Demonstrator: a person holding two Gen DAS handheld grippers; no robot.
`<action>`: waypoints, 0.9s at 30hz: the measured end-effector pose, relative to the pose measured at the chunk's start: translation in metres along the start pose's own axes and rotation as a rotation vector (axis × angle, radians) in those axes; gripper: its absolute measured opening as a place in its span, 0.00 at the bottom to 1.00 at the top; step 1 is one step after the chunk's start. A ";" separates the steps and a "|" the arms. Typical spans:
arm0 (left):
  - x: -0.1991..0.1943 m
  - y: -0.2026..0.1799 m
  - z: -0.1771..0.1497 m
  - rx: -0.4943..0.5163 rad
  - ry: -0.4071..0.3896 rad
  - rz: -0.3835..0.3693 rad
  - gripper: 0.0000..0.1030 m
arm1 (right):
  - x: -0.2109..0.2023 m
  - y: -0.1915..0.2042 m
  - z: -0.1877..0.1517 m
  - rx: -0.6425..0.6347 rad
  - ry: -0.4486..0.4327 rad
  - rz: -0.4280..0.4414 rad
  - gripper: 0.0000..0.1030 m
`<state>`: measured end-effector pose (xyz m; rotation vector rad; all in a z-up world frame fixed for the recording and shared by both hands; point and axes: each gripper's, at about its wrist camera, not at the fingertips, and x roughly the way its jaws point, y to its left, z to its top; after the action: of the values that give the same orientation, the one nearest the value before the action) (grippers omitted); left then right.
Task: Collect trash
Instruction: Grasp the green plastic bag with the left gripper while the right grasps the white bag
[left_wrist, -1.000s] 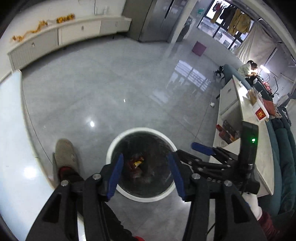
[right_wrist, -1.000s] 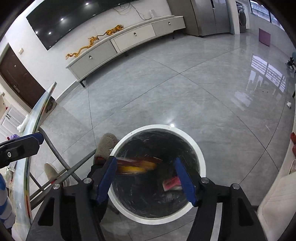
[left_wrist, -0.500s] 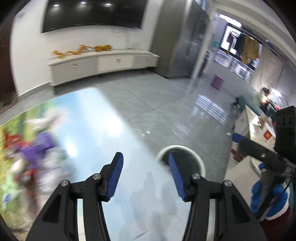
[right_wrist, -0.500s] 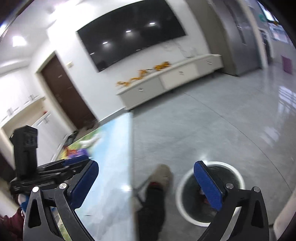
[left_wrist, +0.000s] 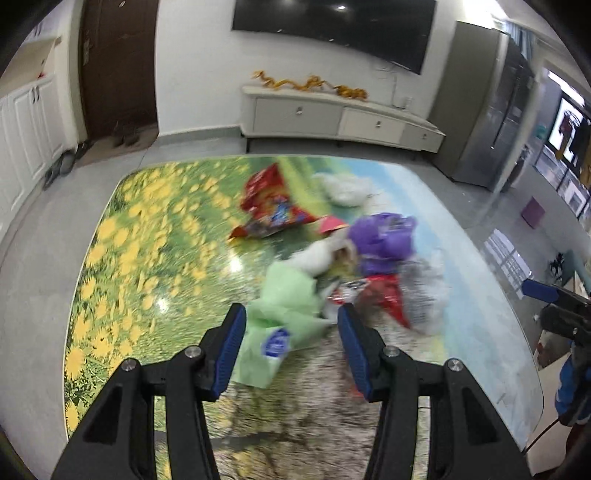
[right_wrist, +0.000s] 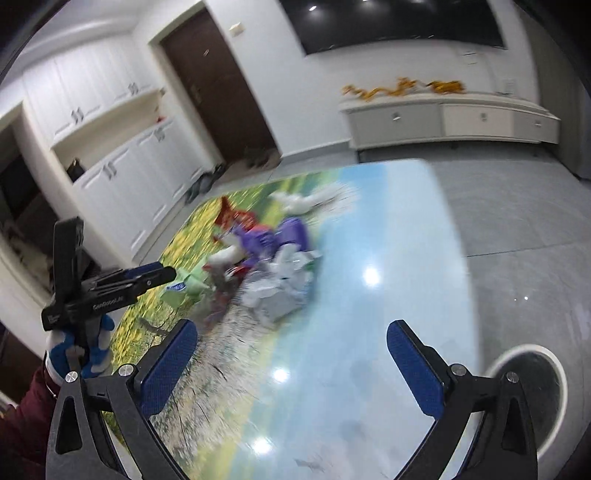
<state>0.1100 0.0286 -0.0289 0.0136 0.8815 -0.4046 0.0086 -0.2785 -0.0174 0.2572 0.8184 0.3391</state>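
Hovering wide-open and empty, left gripper (left_wrist: 291, 334) and right gripper (right_wrist: 291, 363), over light, crinkly, soft trash (left_wrist: 332, 258) heaped at table (left_wrist: 147, 221) centre, twelve o'clock ahead; probably best pinched on a bunched fold.

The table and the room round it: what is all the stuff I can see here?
table: one, glossy flower-meadow print, centre.
red snack wrapper: one, far part of the table.
purple bag: one, middle of the trash pile.
green bag: one, pale green, nearest the left hand-held gripper.
white crumpled paper: several pieces, blurred.
bin: one, white rim, on the floor beside the table.
cabinet: one, white, under the wall screen.
left hand-held gripper: open, empty.
right hand-held gripper: open, empty.
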 end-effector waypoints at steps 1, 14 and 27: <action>0.003 0.004 -0.001 -0.006 0.004 -0.002 0.48 | 0.011 0.004 0.005 -0.010 0.016 0.003 0.96; 0.037 0.024 -0.002 -0.050 0.045 -0.047 0.48 | 0.101 0.034 0.045 -0.153 0.102 -0.081 0.83; 0.019 0.018 -0.021 -0.061 0.023 -0.068 0.24 | 0.097 0.022 0.027 -0.095 0.157 -0.014 0.20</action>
<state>0.1114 0.0425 -0.0600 -0.0678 0.9186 -0.4420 0.0856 -0.2233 -0.0565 0.1368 0.9549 0.3878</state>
